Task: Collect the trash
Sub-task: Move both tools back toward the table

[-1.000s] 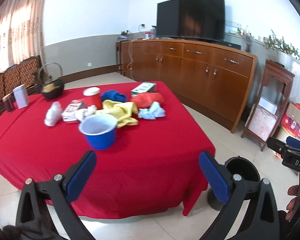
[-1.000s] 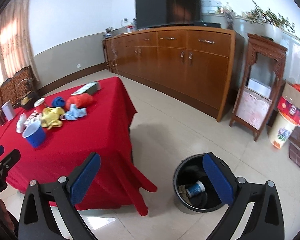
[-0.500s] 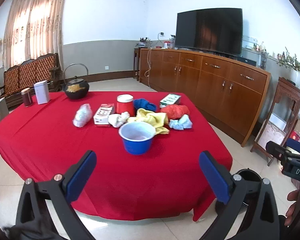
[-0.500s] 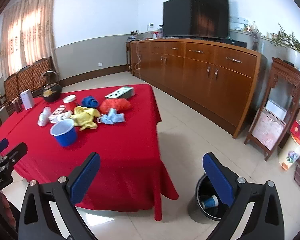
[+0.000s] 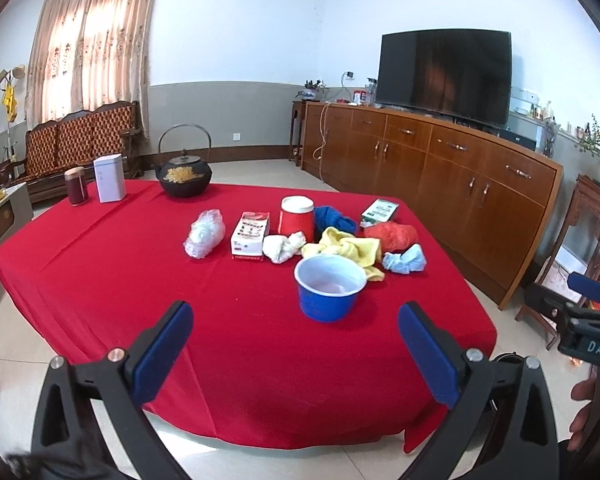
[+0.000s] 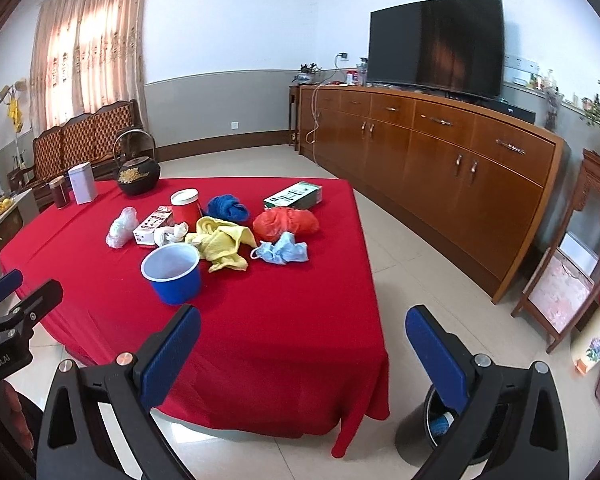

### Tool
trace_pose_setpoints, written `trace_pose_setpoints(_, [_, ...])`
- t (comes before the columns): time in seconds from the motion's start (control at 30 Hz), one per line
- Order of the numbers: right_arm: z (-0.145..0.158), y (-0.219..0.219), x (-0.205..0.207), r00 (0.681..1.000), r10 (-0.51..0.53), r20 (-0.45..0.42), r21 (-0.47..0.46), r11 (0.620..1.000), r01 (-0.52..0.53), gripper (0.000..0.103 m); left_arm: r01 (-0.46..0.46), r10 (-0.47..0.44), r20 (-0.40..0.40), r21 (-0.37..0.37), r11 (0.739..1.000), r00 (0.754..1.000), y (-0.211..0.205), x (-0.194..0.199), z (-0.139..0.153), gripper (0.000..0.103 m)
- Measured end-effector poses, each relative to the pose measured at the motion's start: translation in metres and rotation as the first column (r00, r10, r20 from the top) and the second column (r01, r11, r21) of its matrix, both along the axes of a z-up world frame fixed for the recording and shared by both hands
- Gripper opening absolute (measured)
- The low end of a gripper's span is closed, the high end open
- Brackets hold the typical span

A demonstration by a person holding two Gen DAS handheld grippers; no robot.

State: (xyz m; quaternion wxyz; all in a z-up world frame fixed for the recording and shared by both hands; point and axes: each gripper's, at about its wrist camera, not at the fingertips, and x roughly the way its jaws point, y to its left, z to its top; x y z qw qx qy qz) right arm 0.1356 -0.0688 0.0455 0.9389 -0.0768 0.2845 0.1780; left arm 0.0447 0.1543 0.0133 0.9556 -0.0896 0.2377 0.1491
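Both grippers hang spread and empty before the red table (image 5: 260, 360): the left gripper (image 5: 296, 344) and the right gripper (image 6: 302, 346). The bin (image 6: 416, 436) beside the table is half hidden behind a finger. "DAS" shows on the right gripper's body. The blue cup (image 5: 330, 288) stands nearest; behind it lie a yellow cloth (image 5: 350, 250), a blue mask (image 5: 405, 260) and a small box (image 5: 250, 234), its print unreadable.

I am counting two cups on the table, one blue cup (image 5: 330, 290) and one red cup (image 5: 297, 218), plus two boxes (image 5: 250, 234) (image 5: 379, 211), two tins (image 5: 109, 178) (image 5: 76, 185), one kettle (image 5: 184, 176), one bin (image 6: 418, 432).
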Motion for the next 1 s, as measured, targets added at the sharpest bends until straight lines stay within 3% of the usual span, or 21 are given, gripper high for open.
trace_pose_setpoints(0.43, [-0.04,0.018,0.068,0.996,0.014,-0.086,-0.036,0.999,-0.017,0.103,0.035,-0.036,-0.083,-0.005,0.999,0.996,-0.001,0.059,-0.042,0.103])
trace_pose_setpoints(0.83, [-0.079,0.019,0.14,0.98,0.029,-0.198,0.026,0.999,-0.024,0.103,0.039,-0.048,-0.145,-0.064,0.997,0.988,-0.003,0.131,-0.078,0.101])
trace_pose_setpoints(1.0, [-0.094,0.039,0.164,0.971,0.078,-0.226,0.02,0.997,-0.075,0.103,0.008,-0.019,-0.158,-0.064,0.998,0.987,0.016,0.139,-0.08,0.097])
